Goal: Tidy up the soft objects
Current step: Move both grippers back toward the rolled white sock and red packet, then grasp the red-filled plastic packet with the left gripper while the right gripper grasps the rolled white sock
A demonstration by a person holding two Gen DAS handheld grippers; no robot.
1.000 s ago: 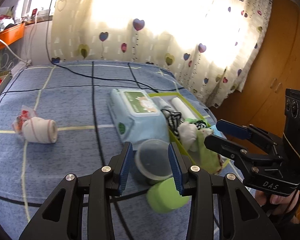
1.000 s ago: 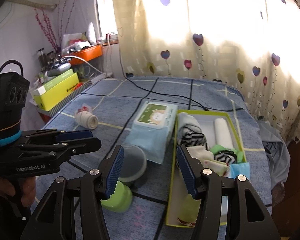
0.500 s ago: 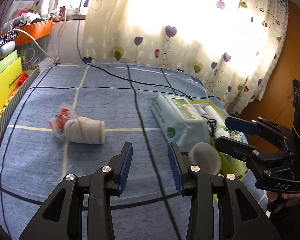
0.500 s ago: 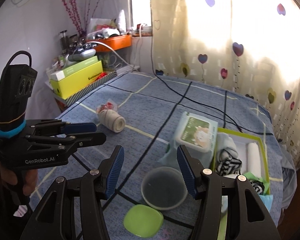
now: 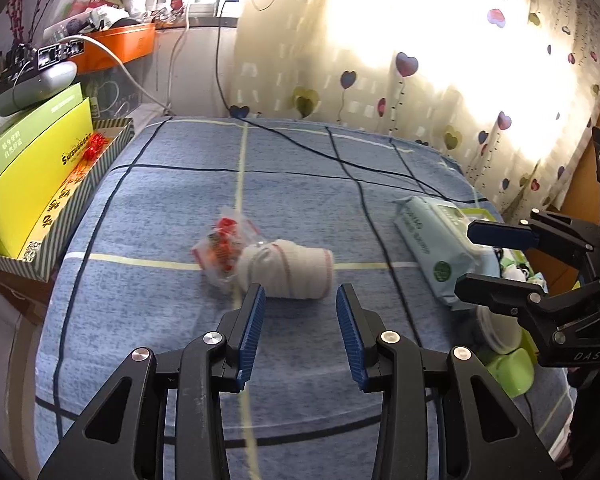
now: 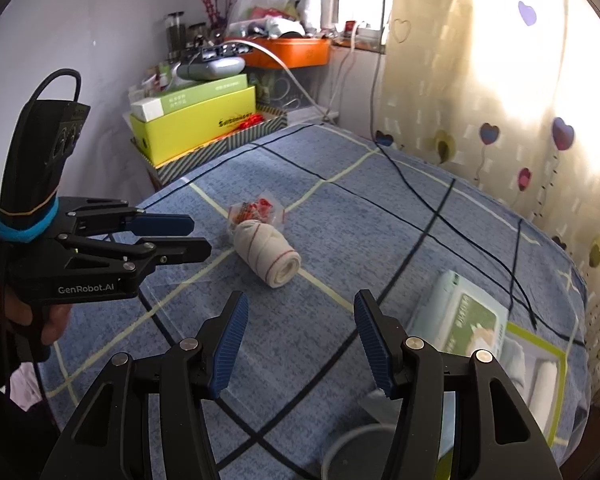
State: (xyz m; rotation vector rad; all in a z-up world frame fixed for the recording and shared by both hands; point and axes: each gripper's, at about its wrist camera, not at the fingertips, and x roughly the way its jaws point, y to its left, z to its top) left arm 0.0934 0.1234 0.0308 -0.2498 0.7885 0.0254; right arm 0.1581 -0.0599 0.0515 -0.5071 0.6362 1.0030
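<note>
A rolled white sock with thin red stripes [image 5: 288,270] [image 6: 269,258] lies on the blue checked cloth [image 5: 160,216], against a small clear packet with red contents [image 5: 220,246] [image 6: 256,210]. My left gripper [image 5: 300,302] [image 6: 198,236] is open, just short of the roll, nothing between its blue pads. My right gripper [image 6: 300,316] [image 5: 480,256] is open and empty too, a little short of the roll. A green-rimmed box [image 6: 540,364] with rolled socks sits at the far right.
A pack of wet wipes [image 5: 432,240] [image 6: 460,312] lies beside the green box. A clear plastic cup [image 5: 496,328] and a green lid [image 5: 512,368] rest near the right gripper. A yellow box [image 5: 32,168] in a striped tray stands off the cloth's left edge. Black cables [image 5: 340,156] cross the cloth.
Both grippers have swung left, away from the green box, cup and wipes, toward the rolled sock, which now sits near the middle of both views. Their openings look unchanged.
</note>
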